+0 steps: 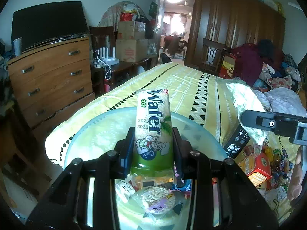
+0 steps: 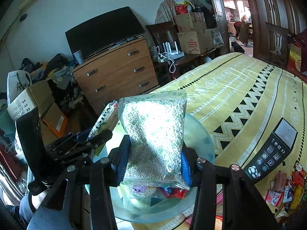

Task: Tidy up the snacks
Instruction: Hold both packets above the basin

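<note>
My left gripper (image 1: 153, 149) is shut on a green and white Wafer pack (image 1: 152, 126) and holds it upright over a clear glass bowl (image 1: 92, 134). My right gripper (image 2: 153, 157) is shut on a clear bag of small white pellets (image 2: 153, 134) above the same bowl (image 2: 199, 140). The bowl holds a rice cracker pack (image 1: 156, 197) and other small snacks. The left gripper with the Wafer pack (image 2: 104, 120) shows at the left of the right wrist view. The right gripper with the pellet bag (image 1: 247, 103) shows at the right of the left wrist view.
The bowl stands on a bed with a yellow patterned cover (image 1: 184, 84). A black box (image 2: 272, 151) and a pile of loose snacks (image 1: 268, 164) lie to the right on the bed. A wooden dresser (image 1: 51, 72) stands to the left.
</note>
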Demonstrator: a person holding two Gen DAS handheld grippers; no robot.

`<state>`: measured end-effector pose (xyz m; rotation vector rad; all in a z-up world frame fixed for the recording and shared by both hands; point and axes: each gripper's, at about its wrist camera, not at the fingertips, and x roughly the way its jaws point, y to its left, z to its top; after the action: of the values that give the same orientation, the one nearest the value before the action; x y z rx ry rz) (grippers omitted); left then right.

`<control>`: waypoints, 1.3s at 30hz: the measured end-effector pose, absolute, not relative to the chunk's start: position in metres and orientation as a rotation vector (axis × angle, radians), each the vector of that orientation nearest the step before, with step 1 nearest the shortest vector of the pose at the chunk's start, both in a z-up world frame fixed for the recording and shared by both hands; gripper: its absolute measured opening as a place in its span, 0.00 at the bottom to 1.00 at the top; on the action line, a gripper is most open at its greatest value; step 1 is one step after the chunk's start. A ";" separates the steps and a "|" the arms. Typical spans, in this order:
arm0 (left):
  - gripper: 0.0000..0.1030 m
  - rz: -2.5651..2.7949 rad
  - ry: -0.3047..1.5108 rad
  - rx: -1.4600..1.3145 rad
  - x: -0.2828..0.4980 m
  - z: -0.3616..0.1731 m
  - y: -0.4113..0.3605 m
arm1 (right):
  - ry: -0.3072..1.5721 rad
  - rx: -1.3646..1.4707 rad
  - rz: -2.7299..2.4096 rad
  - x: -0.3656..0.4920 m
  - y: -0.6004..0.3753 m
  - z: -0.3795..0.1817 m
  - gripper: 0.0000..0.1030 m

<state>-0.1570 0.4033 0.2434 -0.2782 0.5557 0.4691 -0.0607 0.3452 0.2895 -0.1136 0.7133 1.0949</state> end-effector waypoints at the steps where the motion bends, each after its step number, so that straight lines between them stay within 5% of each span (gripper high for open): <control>1: 0.35 0.472 0.559 -0.282 -0.157 0.243 0.404 | 0.718 -0.112 1.094 -0.061 0.347 0.289 0.48; 39: 0.35 0.496 0.661 -0.328 -0.136 0.218 0.430 | 0.850 -0.106 1.122 -0.037 0.375 0.249 0.48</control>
<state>-0.1362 0.4303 0.2183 -0.3276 0.6608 0.4957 -0.0366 0.3749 0.2494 -0.1061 0.8502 1.1224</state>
